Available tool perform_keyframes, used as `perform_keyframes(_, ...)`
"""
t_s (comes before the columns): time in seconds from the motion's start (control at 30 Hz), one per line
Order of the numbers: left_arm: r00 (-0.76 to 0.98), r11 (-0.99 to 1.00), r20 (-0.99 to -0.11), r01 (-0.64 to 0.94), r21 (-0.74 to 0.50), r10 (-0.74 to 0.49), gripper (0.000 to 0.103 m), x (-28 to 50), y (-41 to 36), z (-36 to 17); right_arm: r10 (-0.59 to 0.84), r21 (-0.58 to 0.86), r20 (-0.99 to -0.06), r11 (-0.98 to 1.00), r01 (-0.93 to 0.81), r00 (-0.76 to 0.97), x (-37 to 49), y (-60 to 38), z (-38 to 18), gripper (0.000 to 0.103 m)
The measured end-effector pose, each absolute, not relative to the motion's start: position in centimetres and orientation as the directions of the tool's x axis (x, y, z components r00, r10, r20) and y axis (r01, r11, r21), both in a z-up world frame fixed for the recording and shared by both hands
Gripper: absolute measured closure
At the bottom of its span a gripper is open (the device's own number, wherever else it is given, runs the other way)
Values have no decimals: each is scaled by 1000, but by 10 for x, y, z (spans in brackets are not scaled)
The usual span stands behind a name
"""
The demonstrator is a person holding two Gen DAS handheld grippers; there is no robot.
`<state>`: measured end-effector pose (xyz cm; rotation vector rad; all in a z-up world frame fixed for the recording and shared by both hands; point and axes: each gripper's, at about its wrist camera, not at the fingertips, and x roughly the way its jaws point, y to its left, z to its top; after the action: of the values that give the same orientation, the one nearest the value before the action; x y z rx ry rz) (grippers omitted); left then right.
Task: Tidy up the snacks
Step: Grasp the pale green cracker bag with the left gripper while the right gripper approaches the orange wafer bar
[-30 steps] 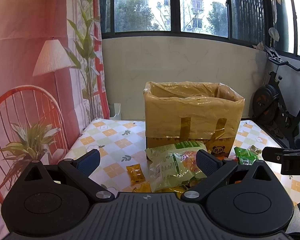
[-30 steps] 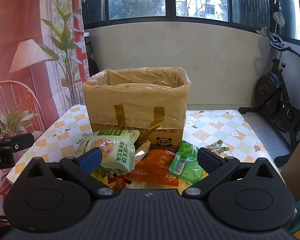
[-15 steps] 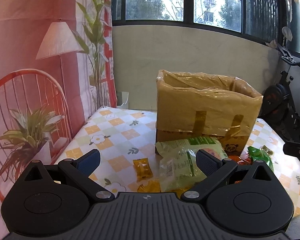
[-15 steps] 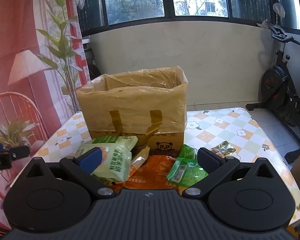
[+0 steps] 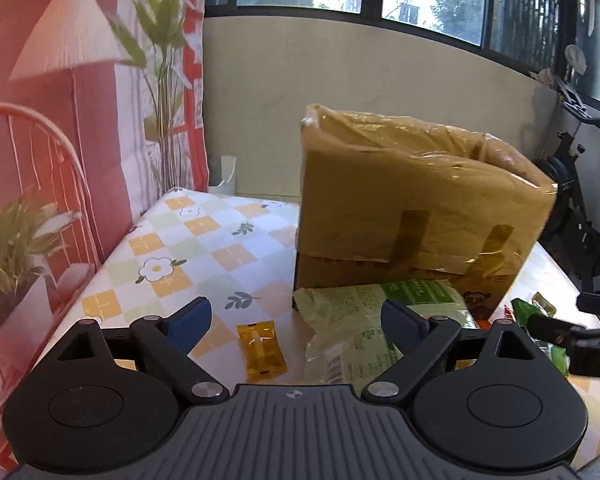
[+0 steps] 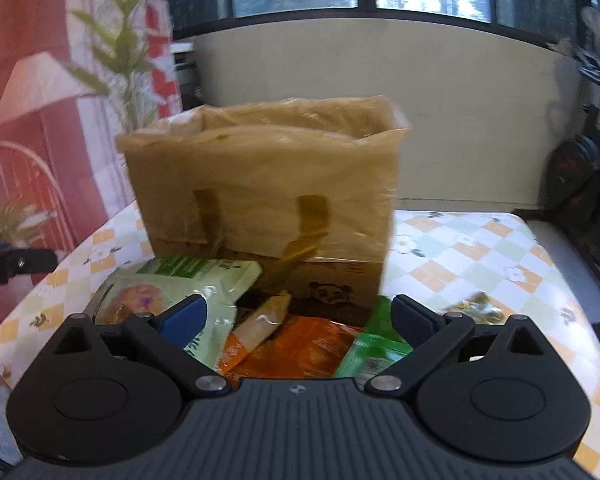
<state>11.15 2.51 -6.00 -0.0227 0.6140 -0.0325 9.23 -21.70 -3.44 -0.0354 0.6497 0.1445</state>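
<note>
Two wide-open tools (image 5: 296, 316) (image 6: 296, 314) over crinkly foil snack packets (image 6: 300, 344) beside boxy plastic-lined carton (image 5: 416, 208).

Not much here can be read. The other gripper's black bar (image 5: 596, 360) at the right edge of the left wrist view has white letters that look like "DA", but the rest is cut off by the edge. The big pale green snack bag (image 5: 364, 328) has a barcode and small print on it, too tiny and blurry to read. From the right wrist view the same bag (image 6: 168, 292) has a green band of writing on top, also too blurry. The brown cardboard box (image 6: 332, 288) has a small panda face drawn low on its front, with no clear words beside it.
</note>
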Motion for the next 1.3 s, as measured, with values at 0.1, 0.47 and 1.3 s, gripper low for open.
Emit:
perform_keyframes(0.1, 801, 998, -597, 33, -44, -53, 10, 116, 27, -69, 146, -30, -598, 979, -203, 788, 100, -199, -47, 4)
perform_keyframes(0.47, 746, 983, -641, 120, -138, -181, 11, 140, 20, -100, 156, -15, -690, 973, -230, 707, 113, -184, -90, 7)
perform_keyframes(1.3, 701, 921, -607, 200, -336, -374, 37, 173, 16, -129, 151, 7, -720, 977, -211, 677, 125, -184, -107, 16)
